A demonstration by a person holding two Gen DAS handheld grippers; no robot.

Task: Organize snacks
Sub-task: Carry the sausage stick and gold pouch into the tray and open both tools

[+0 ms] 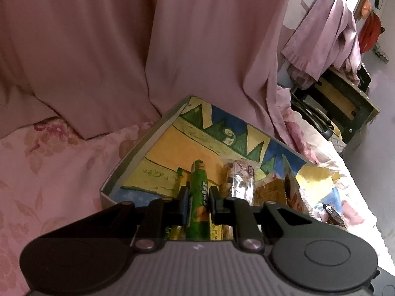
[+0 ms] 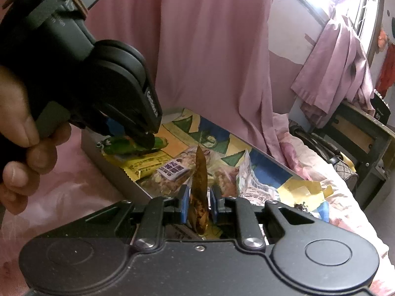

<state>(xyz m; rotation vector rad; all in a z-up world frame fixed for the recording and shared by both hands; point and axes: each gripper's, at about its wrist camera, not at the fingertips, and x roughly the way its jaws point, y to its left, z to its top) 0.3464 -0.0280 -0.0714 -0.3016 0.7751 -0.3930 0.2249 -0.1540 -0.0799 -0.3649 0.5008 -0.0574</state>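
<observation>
1. Two hand-held grippers work over one shallow box (image 1: 158,133) whose inside is painted in yellow, green and blue; the box lies on a bed with a pink flowered sheet (image 1: 56,162).
2. The left hand-held gripper (image 1: 198,197) is pressed together on a green snack stick pack (image 1: 197,192). In the left wrist view the pack's long axis runs straight ahead along the fingers, its far end pointing past the fingertips toward the far wall of the box and its near end reaching back between the jaws.
3. In the right wrist view the same green pack (image 2: 130,145) lies nearly level across the picture, low over the box's left corner, with the left hand-held gripper (image 2: 145,138) coming down on it from above and a person's hand (image 2: 22,133) around the handle.
4. The right hand-held gripper (image 2: 198,197) pinches a brown-gold wrapper (image 2: 198,190). The wrapper stands on edge between the blue pads (image 2: 184,204), long axis ahead and upward, its pointed tip rising beyond the fingertips.
5. Beyond and below the right hand-held gripper's tips, in the box, lie a yellow packet (image 2: 145,165), a clear bag of snacks with a printed label (image 2: 172,172) and a white packet with a barcode (image 2: 256,185).
6. A pink curtain (image 1: 172,49) hangs behind the box.
</observation>
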